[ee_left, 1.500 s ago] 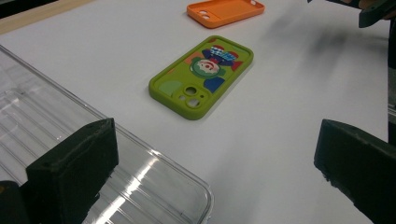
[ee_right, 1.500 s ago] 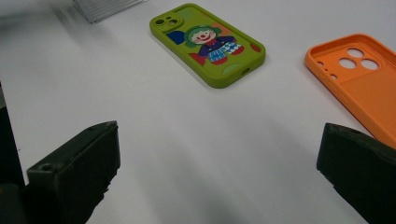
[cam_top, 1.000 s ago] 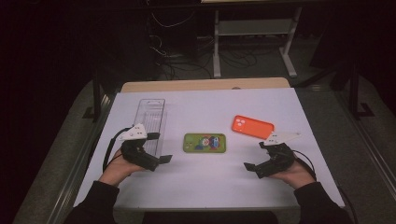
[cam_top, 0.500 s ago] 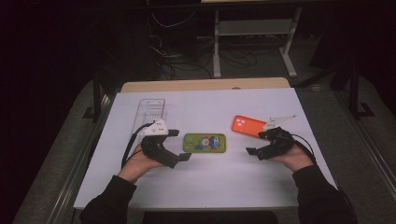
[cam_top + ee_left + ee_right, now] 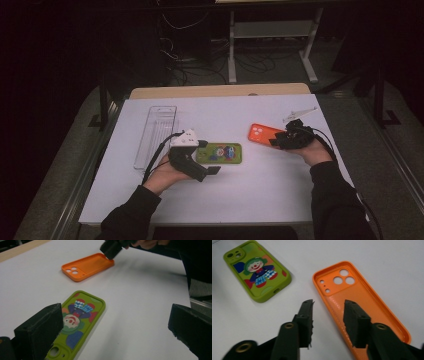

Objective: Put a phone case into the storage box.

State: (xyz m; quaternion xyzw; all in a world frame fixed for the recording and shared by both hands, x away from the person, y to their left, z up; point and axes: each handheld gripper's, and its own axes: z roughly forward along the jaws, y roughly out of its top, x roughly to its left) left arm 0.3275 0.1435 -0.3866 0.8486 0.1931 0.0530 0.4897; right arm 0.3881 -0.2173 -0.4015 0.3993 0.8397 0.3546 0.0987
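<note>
In the lower left of the high view, the left gripper (image 5: 212,157) sits just beside the left end of the green phone case (image 5: 220,153), its jaws spread wide and holding nothing; in the left gripper view the two black jaws stand far apart, one low over the near end of that case and the other over bare worktop (image 5: 260,200). The green case lies flat at mid-frame, printed with a clown figure. At the centre right of the high view, the right gripper (image 5: 276,140) is at the right end of the orange phone case (image 5: 261,134). Its jaws have just been closing and now stand partly open; in the right gripper view they straddle the long side wall of the orange case, one jaw outside over the white surface, the other over the hollow interior, and contact with the wall cannot be confirmed. The orange case lies open side up, well apart from the green one. Farther back, upper left, a clear plastic tray (image 5: 156,135) lies lengthwise on the worktop.
</note>
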